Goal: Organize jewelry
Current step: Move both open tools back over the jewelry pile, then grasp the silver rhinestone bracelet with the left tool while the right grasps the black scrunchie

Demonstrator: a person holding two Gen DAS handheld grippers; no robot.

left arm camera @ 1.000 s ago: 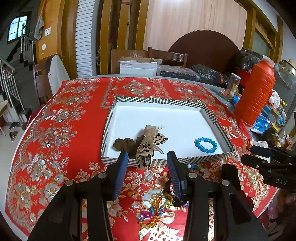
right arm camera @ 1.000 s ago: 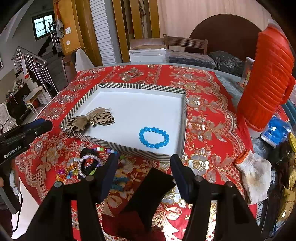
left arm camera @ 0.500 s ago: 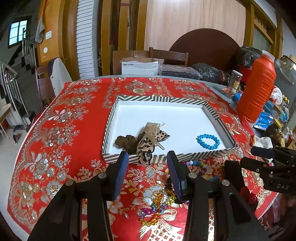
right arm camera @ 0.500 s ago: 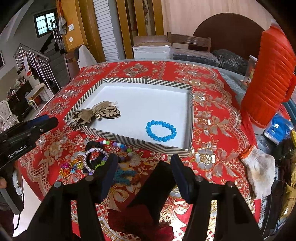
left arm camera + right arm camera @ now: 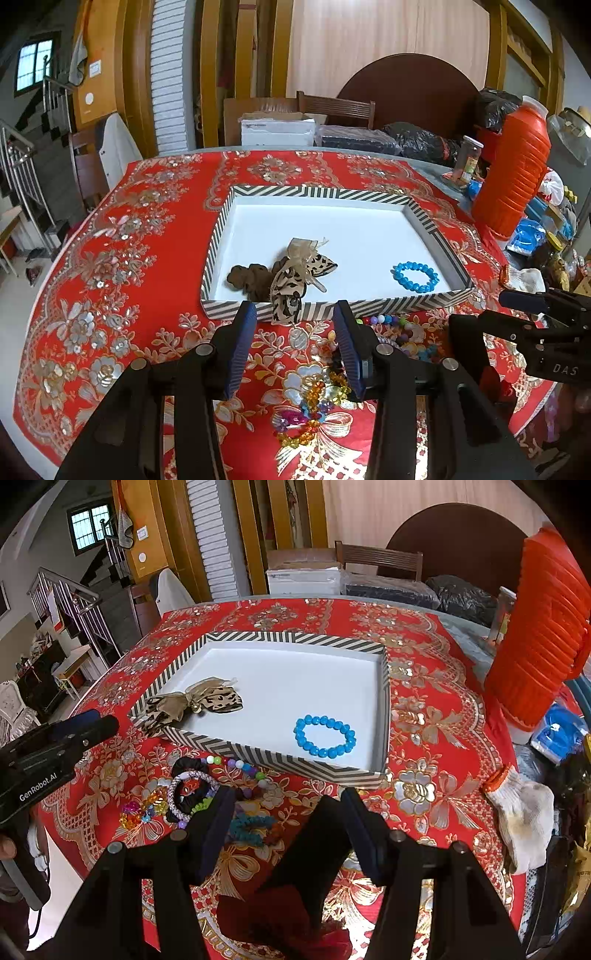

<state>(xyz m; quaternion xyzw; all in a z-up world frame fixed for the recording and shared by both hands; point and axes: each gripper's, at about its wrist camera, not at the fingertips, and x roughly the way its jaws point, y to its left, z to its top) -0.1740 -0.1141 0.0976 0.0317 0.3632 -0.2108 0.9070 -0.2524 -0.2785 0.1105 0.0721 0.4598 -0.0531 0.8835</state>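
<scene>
Jewelry split two ways: some in the tray (image 5: pixel 432 225), some loose on the worktop (image 5: pixel 122 266) in front of it. Tray is shallow, white inside, black-and-white striped rim, sitting on the red floral cloth. Inside it: blue bead bracelet (image 5: pixel 325 736) near the front right corner, leopard-print bow (image 5: pixel 295 273) near the front left with one tail draped over the front rim, brown scrunchie (image 5: pixel 248 277) touching the bow's left side. Loose pile just outside the front rim: multicolour bead string (image 5: pixel 236 765), black scrunchie (image 5: pixel 186 766), white-purple woven bracelet (image 5: pixel 184 788), orange and pink bead bracelet (image 5: pixel 142 808), teal scrunchie (image 5: pixel 251 825). Left claw (image 5: pixel 293 339) is spread wide, holding nothing, fingers above the cloth just short of the tray's front rim, over the orange beads. Right claw (image 5: pixel 288 819) also wide; a black piece sits between its fingers, but can't tell what it is or whether it's gripped. Its left finger (image 5: pixel 216 827) overlaps the loose pile in view. Orange thermos (image 5: pixel 539 627) stands right of the tray, well apart; white glove (image 5: pixel 522 819) lies on the worktop near the right edge.
</scene>
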